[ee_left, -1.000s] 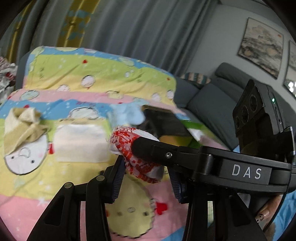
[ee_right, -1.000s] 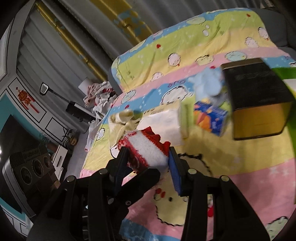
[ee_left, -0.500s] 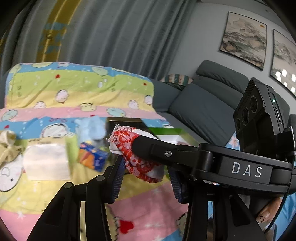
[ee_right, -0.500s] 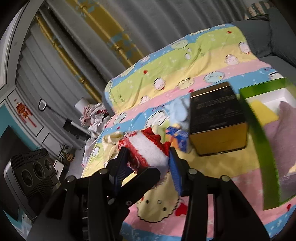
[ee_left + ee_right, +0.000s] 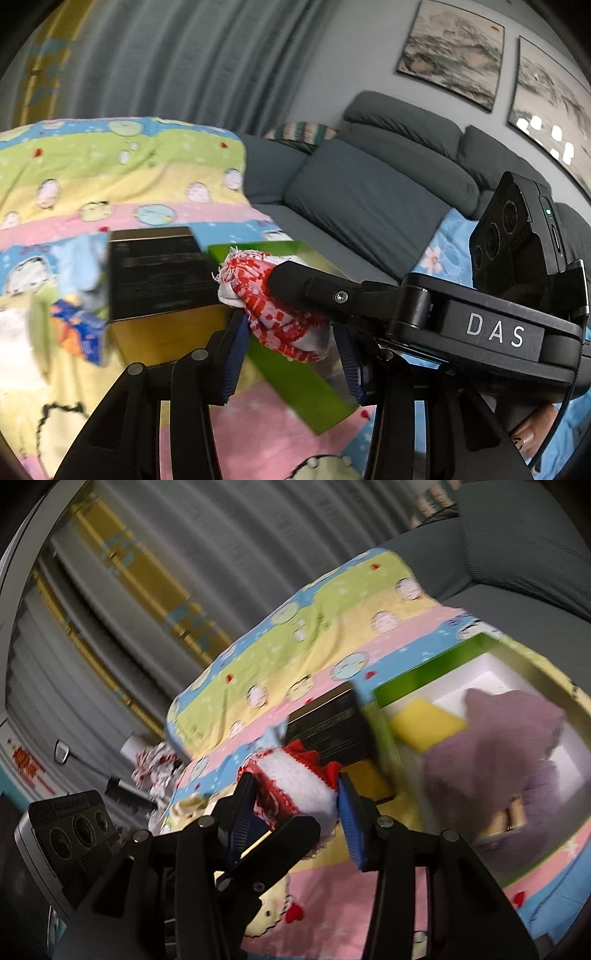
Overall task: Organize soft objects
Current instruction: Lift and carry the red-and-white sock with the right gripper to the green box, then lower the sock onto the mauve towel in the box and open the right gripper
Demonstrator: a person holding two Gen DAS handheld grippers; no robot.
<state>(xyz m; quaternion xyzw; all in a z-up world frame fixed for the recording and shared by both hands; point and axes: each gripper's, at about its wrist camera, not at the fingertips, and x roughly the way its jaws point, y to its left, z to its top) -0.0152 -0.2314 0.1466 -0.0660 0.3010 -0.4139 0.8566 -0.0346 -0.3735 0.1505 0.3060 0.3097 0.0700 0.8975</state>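
Left wrist view: the pastel striped cartoon-print blanket [image 5: 122, 173] covers the whole surface beneath both grippers and serves as the sorting area; no counter is visible. A grey upholstered sofa [image 5: 369, 184] lies beyond and to the right of the left gripper.

The green-walled open box with white interior [image 5: 413, 679] sits ahead and to the right of the right gripper. It already contains a mauve fuzzy cloth [image 5: 491, 753] and a yellow rectangular sponge [image 5: 424, 720], so it is judged to be the collection container for soft items. Its near wall is the edge to clear; free white floor remains at the far side of the interior.

The black-topped, gold-sided rectangular box [image 5: 155, 269] stands just left of the green box, directly ahead of both grippers. It limits lateral room on that side.

The blue and orange small carton [image 5: 77, 328] lies to the left of the left gripper, blurred.

The red-and-white knitted soft cloth [image 5: 295, 782] is suspended above the blanket, short of the green box. The left gripper [image 5: 291, 332] and the right gripper [image 5: 299, 797] each clamp one end of it, jaws pressing both sides. A two-point hold is judged to prevent the limp cloth from drooping onto the box wall.
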